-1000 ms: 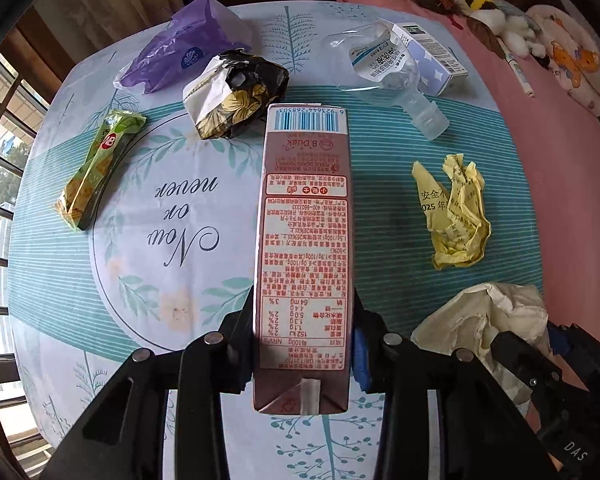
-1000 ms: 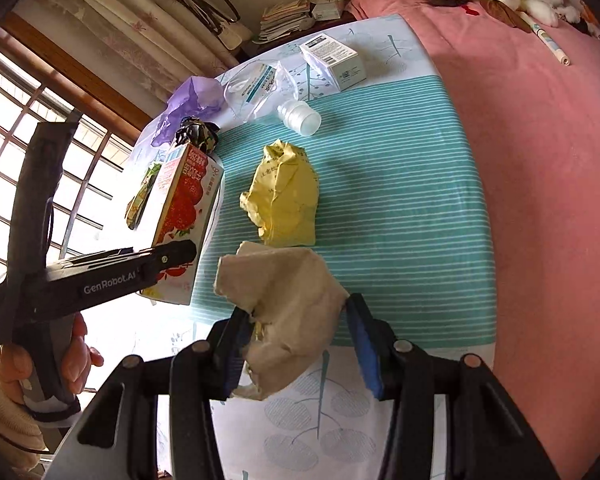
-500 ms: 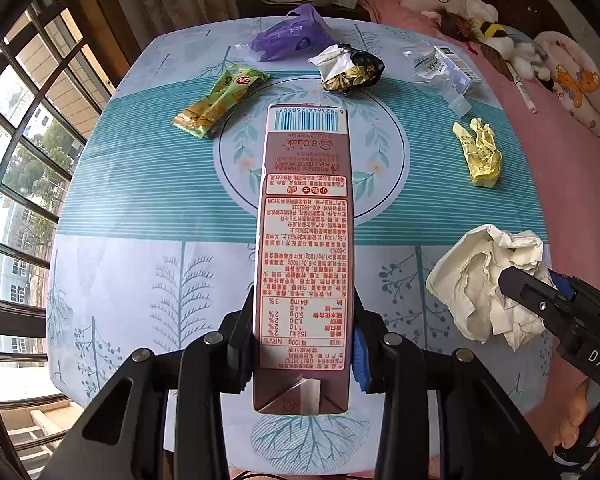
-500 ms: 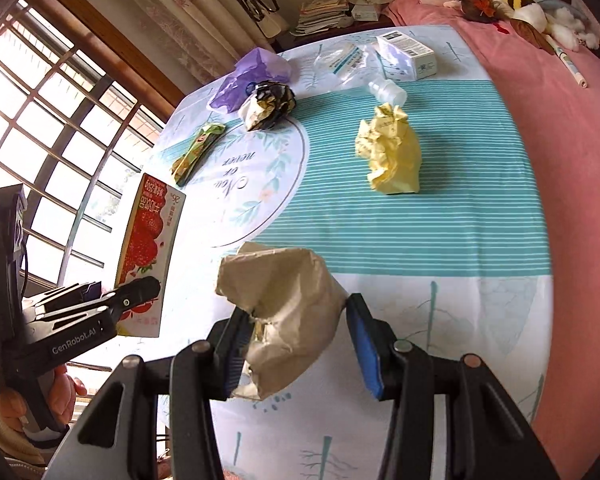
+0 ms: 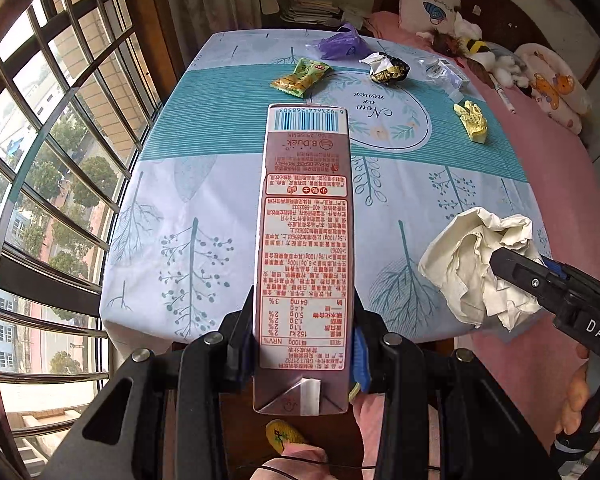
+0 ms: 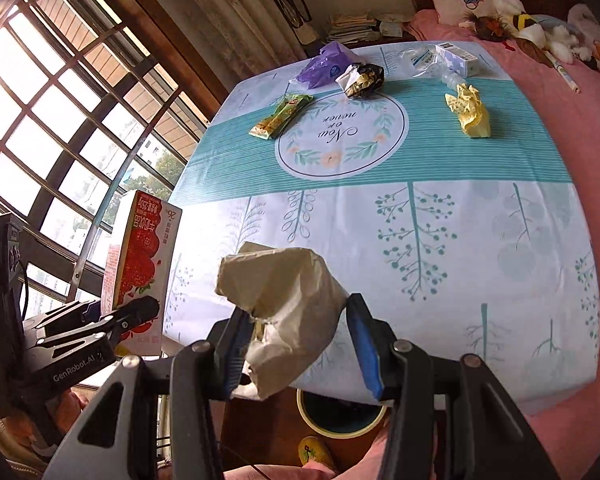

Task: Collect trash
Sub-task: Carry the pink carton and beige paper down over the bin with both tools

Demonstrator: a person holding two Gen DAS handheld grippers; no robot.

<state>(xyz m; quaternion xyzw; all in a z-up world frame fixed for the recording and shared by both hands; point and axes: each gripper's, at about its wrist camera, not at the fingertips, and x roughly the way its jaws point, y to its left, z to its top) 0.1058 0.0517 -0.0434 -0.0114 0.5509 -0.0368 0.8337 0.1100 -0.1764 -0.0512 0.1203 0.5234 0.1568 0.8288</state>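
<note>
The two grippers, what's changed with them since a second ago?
Both have pulled back from the table's middle to past its near edge. The left gripper still clamps the drink carton; the right gripper still holds the crumpled paper. A bin now shows below. The remaining trash lies unmoved.

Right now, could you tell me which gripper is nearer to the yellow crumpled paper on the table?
Right. The right gripper, holding the crumpled tissue, is on the yellow crumpled paper's side; the left gripper, holding the carton, is toward the window.

Below the jaws in the right wrist view, a round bin [image 6: 342, 420] shows only part of its rim under the table [image 6: 440, 240] edge; the crumpled paper [image 6: 284, 312] hides the rest.
</note>
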